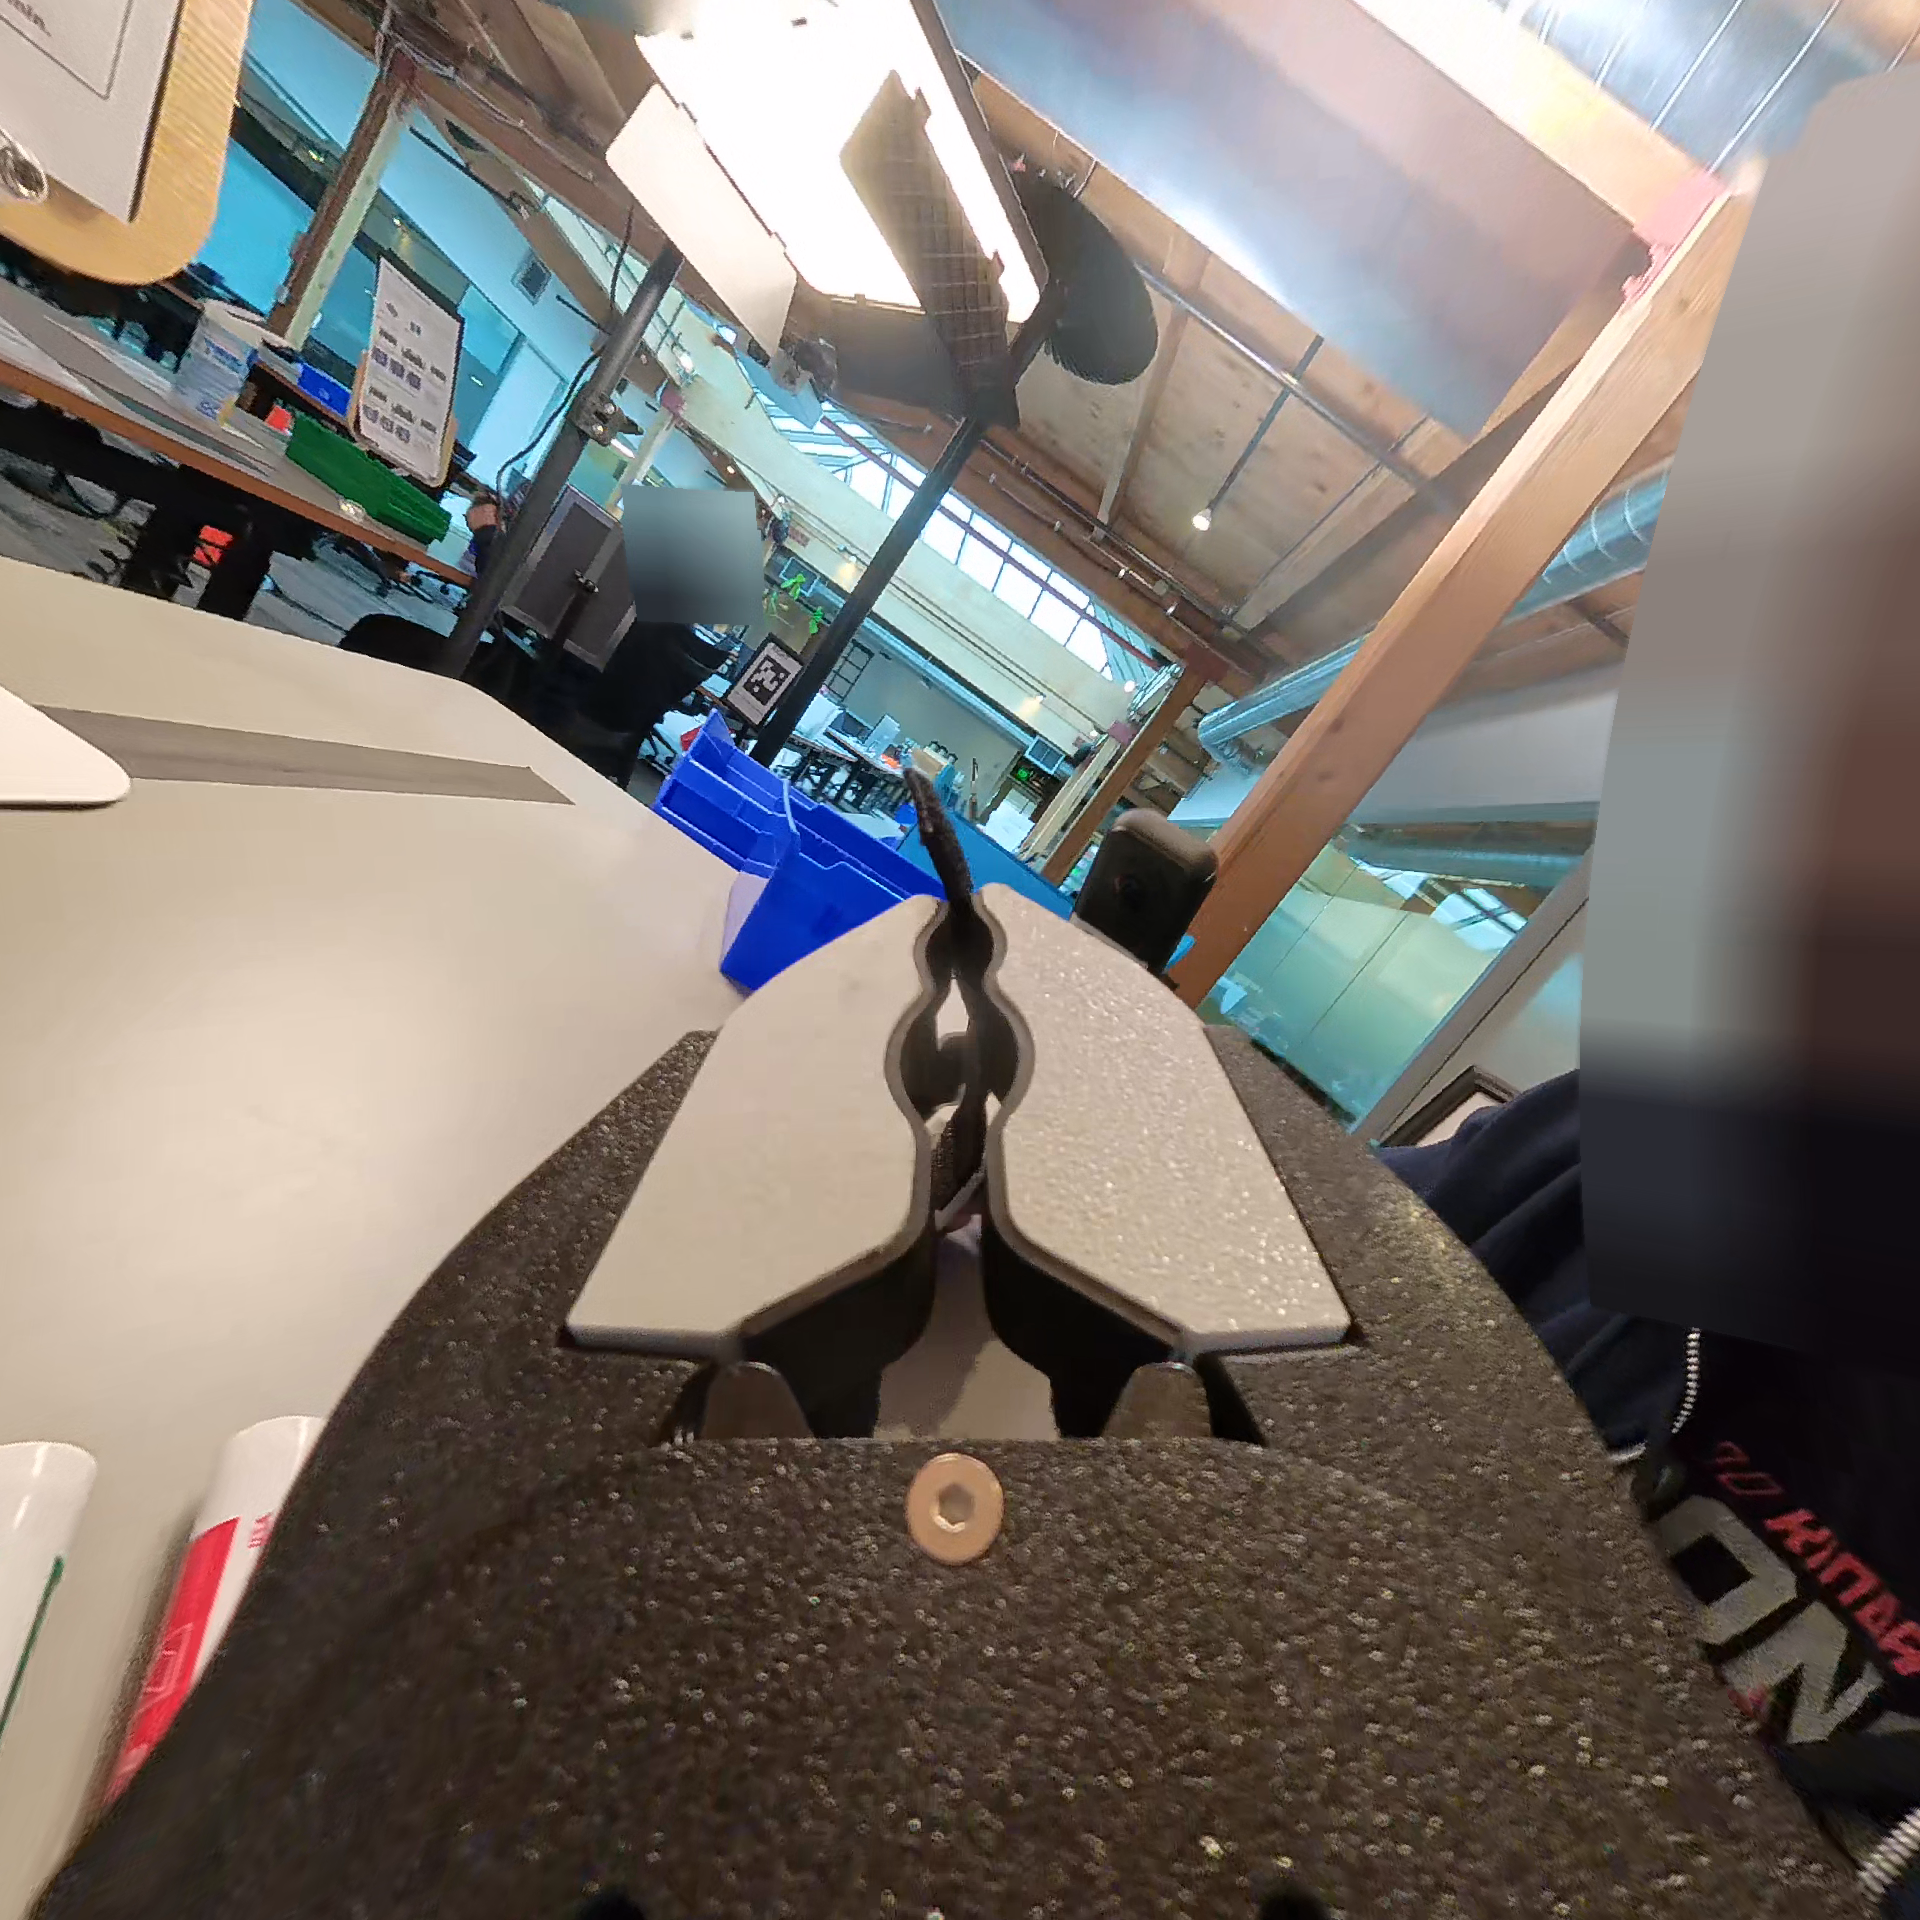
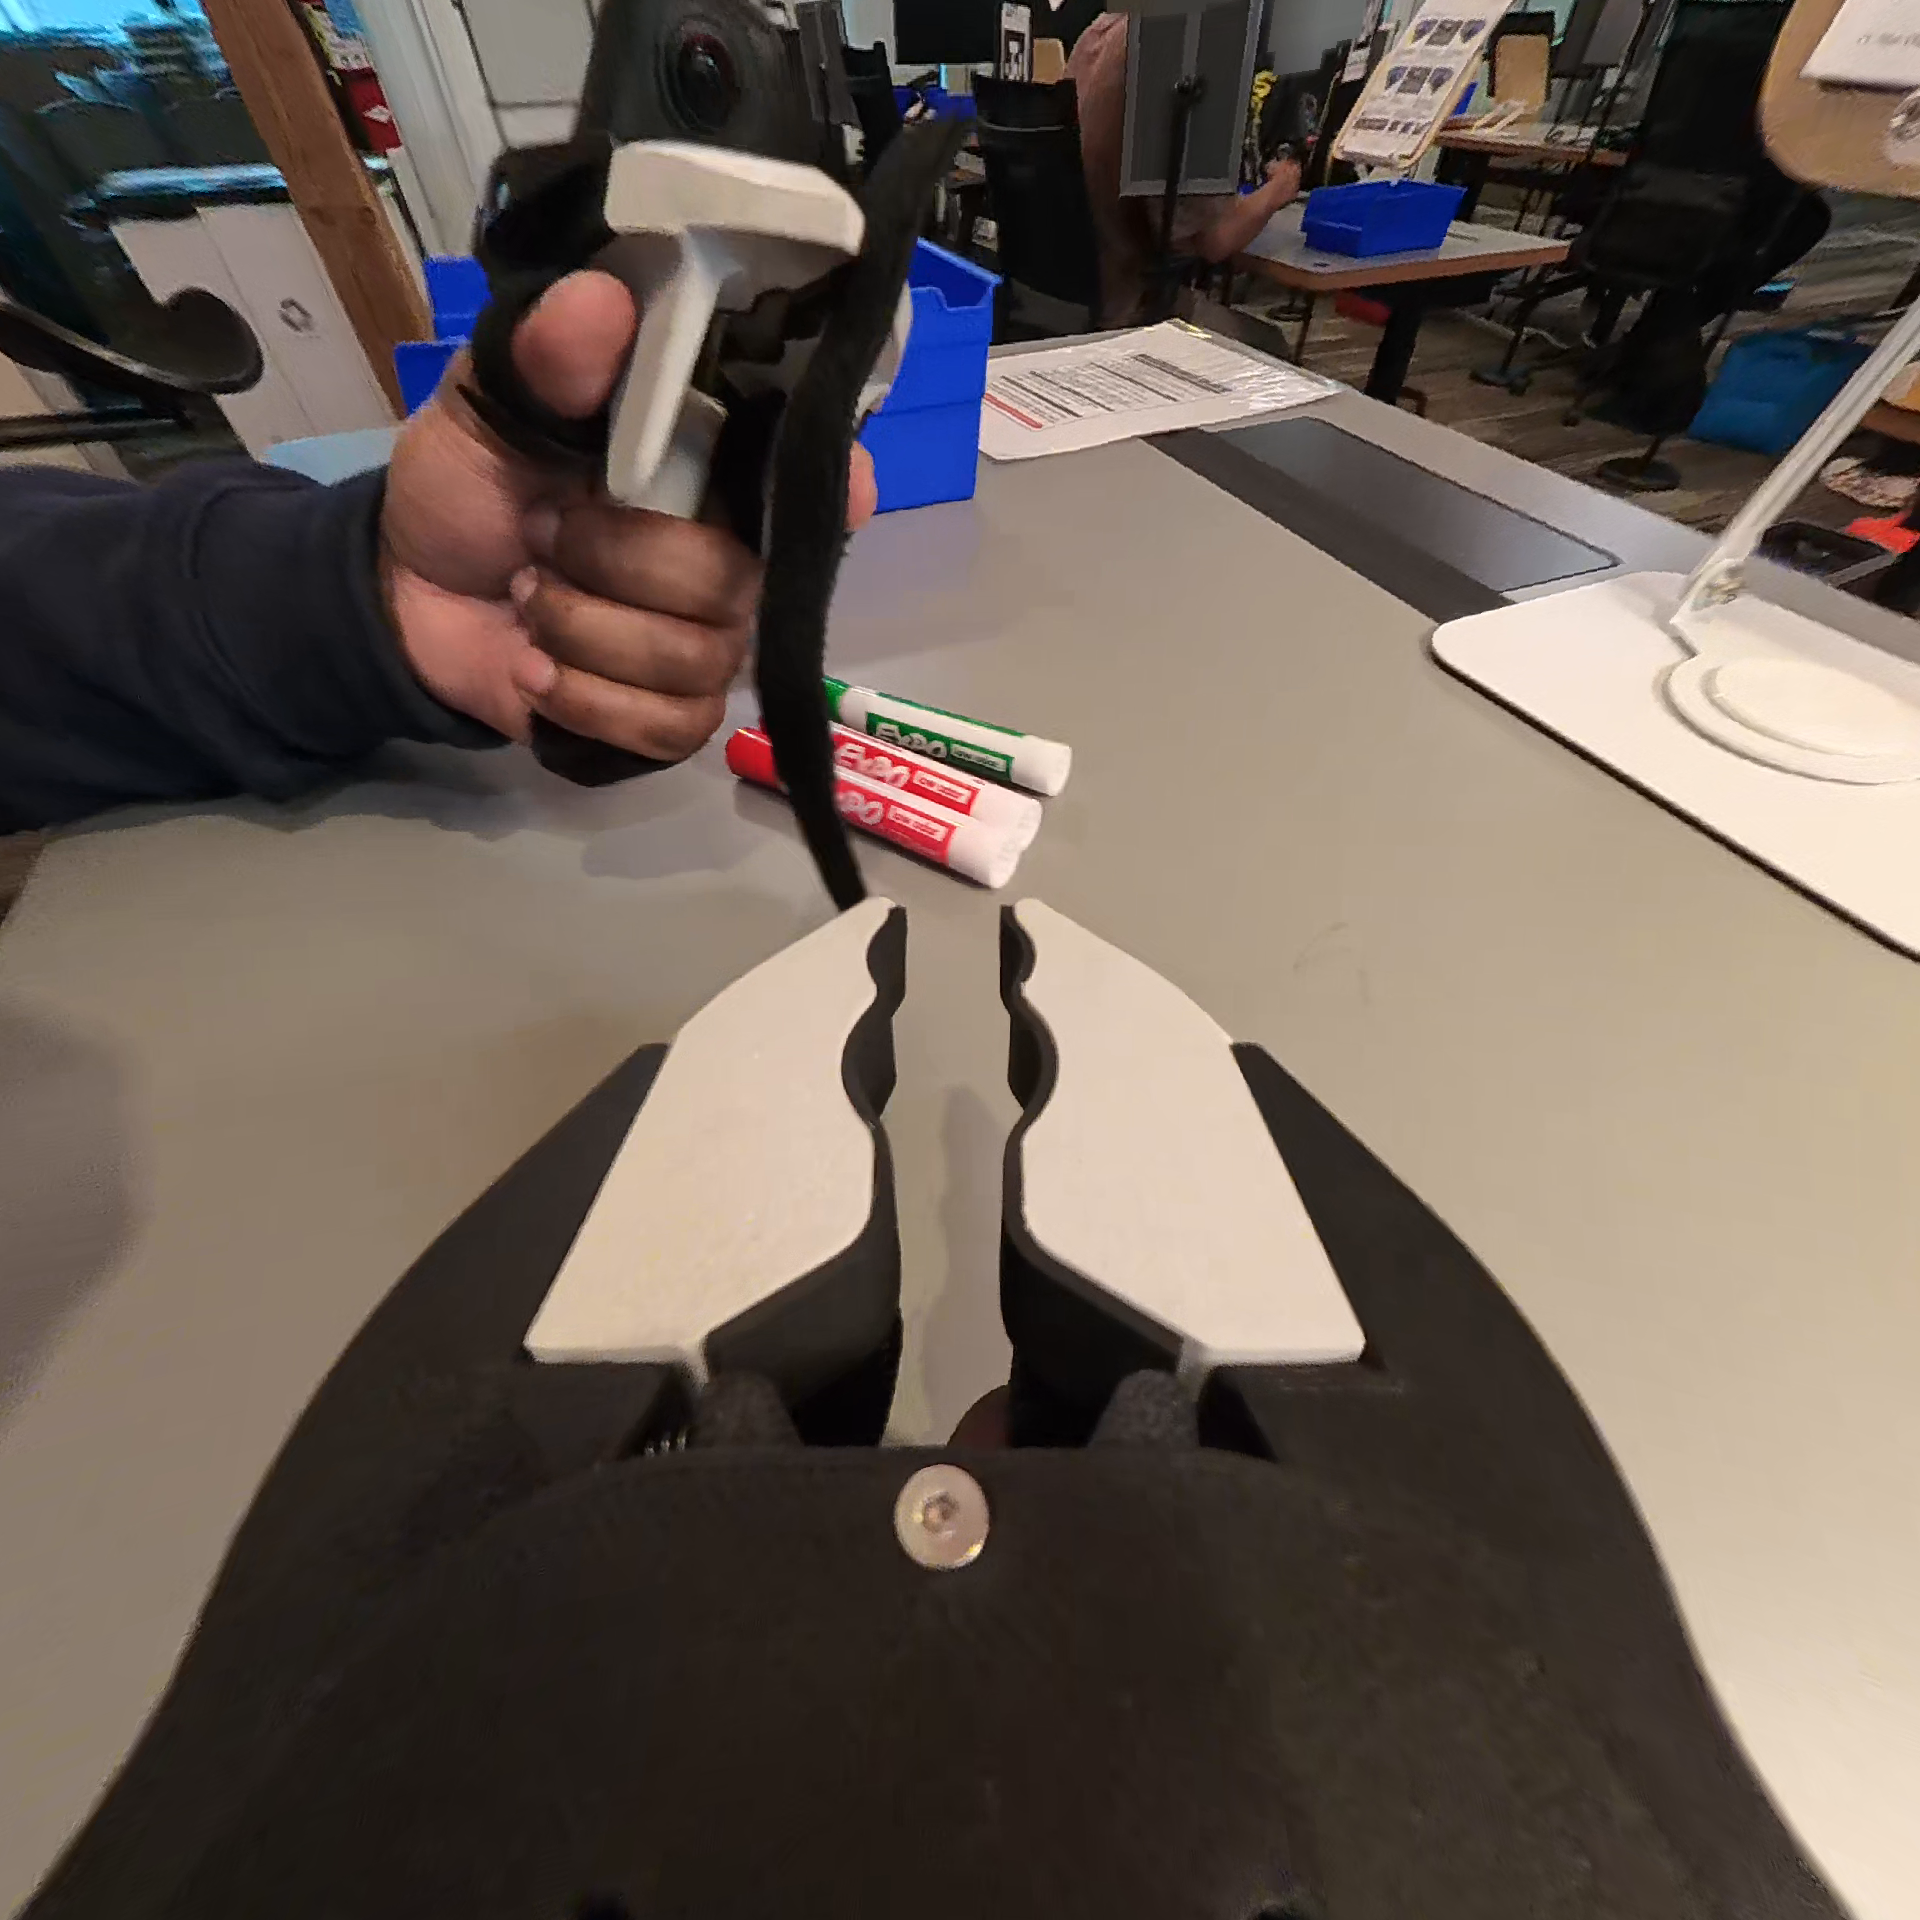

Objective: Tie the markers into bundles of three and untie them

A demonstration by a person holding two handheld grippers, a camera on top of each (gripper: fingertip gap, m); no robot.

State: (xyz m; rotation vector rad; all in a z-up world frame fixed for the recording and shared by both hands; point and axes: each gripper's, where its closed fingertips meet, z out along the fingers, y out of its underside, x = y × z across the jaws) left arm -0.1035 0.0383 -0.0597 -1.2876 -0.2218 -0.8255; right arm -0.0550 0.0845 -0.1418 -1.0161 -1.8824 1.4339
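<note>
Markers [image 2: 914, 784]: three, two red and one green, lying flat and side by side, touching, on the grey bench [image 2: 1299, 935] toward its middle, well in from the far edge. Long axes parallel, running from the near-left corner's side toward the far-right side; coloured caps to the left, white barrel ends to the right. Not yet bound.

Strap [image 2: 805, 665]: black, soft, hanging slack, crossing in front of the markers; lower tip just beside the right gripper's left finger.

Left gripper [image 1: 961, 935]: raised above the bench, clamped on the strap's upper part, free end poking out past the tips.

Right gripper [image 2: 951, 914]: narrowly parted, holding nothing, low over the bench, aimed at the markers.

Step in hand, judged: catching the strap's loose end. Best done by closing on the tip squarely, then laying the strap across the marker barrels at right angles to their long axis, near mid-length, keeping all three together.

Blue bins [image 2: 935, 353]: at the far edge.
</note>
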